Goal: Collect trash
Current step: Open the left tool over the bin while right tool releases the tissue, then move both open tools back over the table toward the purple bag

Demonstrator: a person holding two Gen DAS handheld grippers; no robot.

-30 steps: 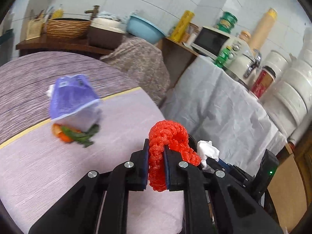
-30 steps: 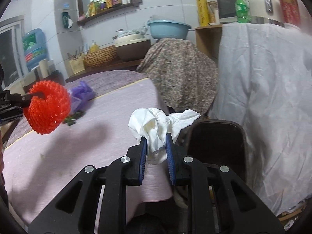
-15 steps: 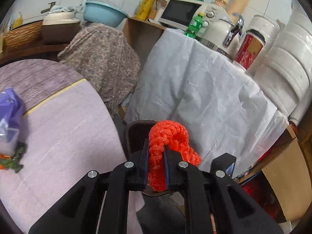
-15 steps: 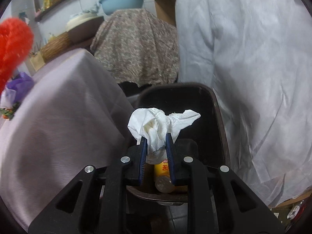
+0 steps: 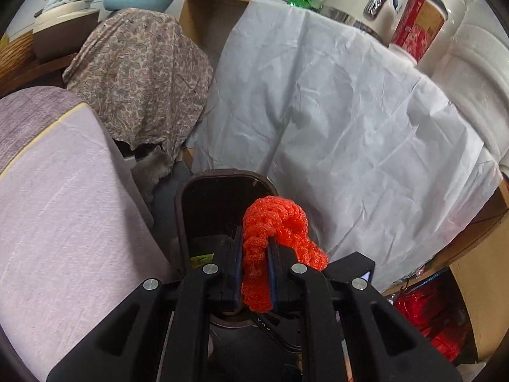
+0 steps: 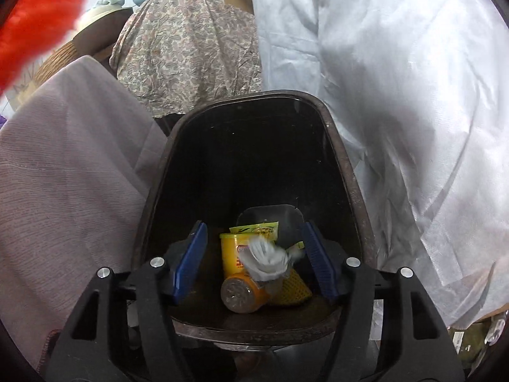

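My left gripper is shut on a red foam net and holds it above the near rim of a dark brown trash bin. The red foam net also shows blurred at the top left of the right wrist view. My right gripper hangs over the trash bin with its jaws opening. The crumpled white tissue is loose between them, blurred, dropping onto a yellow can and yellow wrappers in the bin.
A table under a mauve cloth stands left of the bin. A white sheet drapes a counter on the right, and a paisley cloth covers something behind. Jars and a kettle stand on the counter.
Both grippers swung from over the table to the bin and sank toward it. The right jaws parted and let the tissue go. The left still grips the red net.
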